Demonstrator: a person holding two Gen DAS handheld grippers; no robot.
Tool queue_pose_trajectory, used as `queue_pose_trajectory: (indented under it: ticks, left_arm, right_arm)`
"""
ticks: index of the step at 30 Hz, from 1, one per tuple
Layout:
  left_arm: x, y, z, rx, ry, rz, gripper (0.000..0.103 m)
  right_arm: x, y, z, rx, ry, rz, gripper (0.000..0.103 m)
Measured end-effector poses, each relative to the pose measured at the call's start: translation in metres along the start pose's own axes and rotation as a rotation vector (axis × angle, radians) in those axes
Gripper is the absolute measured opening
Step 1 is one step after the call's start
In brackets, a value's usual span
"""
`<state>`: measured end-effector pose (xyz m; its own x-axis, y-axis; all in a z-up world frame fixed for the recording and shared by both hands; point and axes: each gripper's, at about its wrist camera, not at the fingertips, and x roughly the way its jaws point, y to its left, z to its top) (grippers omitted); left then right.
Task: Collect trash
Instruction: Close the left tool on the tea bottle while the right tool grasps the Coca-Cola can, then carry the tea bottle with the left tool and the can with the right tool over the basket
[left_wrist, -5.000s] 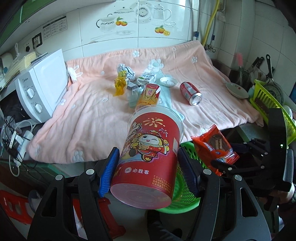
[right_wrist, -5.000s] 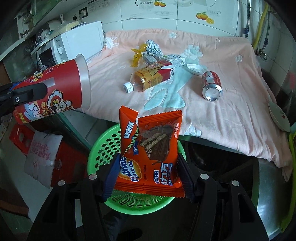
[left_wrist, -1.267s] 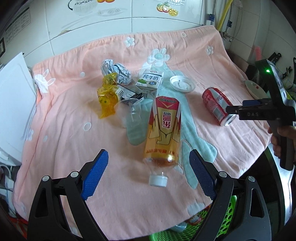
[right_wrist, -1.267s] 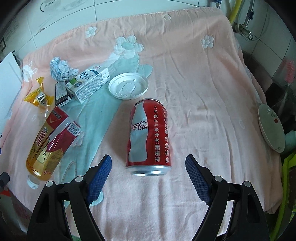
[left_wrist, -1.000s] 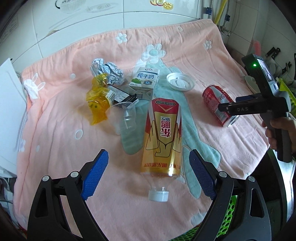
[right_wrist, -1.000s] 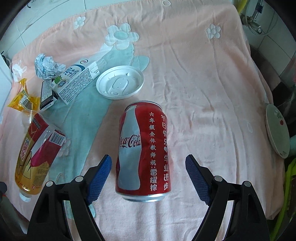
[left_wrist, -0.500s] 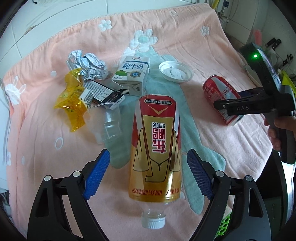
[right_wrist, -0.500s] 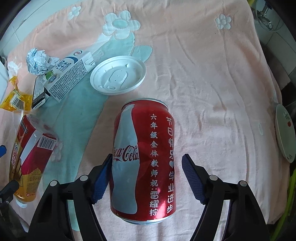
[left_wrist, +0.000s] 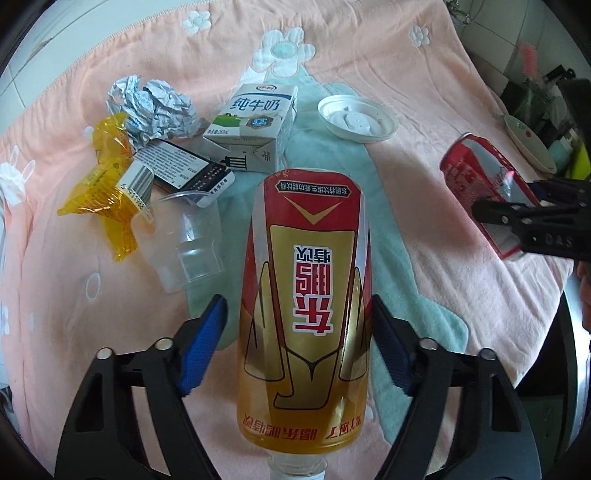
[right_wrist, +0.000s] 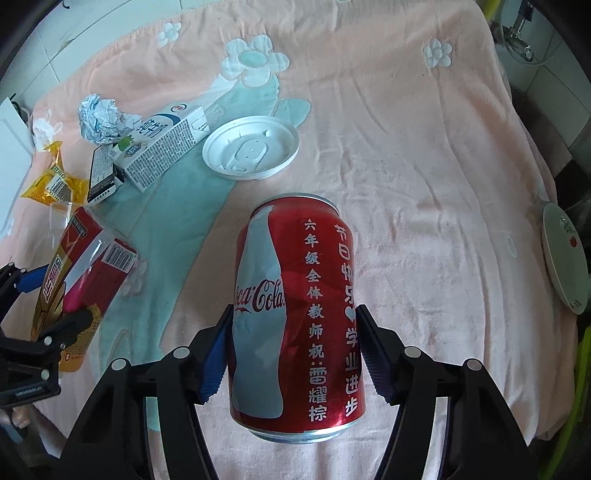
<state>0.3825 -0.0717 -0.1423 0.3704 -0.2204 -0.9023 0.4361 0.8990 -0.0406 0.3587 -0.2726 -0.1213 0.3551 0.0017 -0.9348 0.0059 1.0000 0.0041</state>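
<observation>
We are at the grasping step, with both hands at work on the pink blanket (right_wrist: 424, 155) that covers the bench.

Our right hand-held gripper (right_wrist: 293, 354) has just been closing, and its blue pads now press on both sides of the can (right_wrist: 295, 314), which lies on its side on the blanket, just in front of the white lid (right_wrist: 251, 147).

Our left hand-held gripper (left_wrist: 297, 347) has also been closing. The bottle (left_wrist: 304, 306) lies between its pads with the cap toward us; the right pad seems to touch the label, but a narrow gap shows at the left pad, so we judge it is not gripped yet.

Beyond the bottle, a clear cup (left_wrist: 184, 243), a yellow wrapper (left_wrist: 107, 184), a milk carton (left_wrist: 255, 125) and a foil ball (left_wrist: 155, 107) wait on the blanket.

Next, we think the left pads must finish closing on the bottle. Then both things can be lifted and carried to the trash container, which is not in view now.
</observation>
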Motion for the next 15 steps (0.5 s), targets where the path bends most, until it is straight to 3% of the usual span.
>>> queue_pose_trajectory:
  ticks: [3,15]
  left_arm:
    - [0.001,-0.002,-0.001,-0.004,-0.002,-0.009,0.064]
    - [-0.031,-0.01,-0.025,-0.038,-0.059,-0.009,0.064]
  right_arm:
    - [-0.01,0.004,-0.011,-0.015,-0.014,-0.003,0.061]
    - [-0.052,0.027,-0.06,-0.064,-0.09,0.012,0.061]
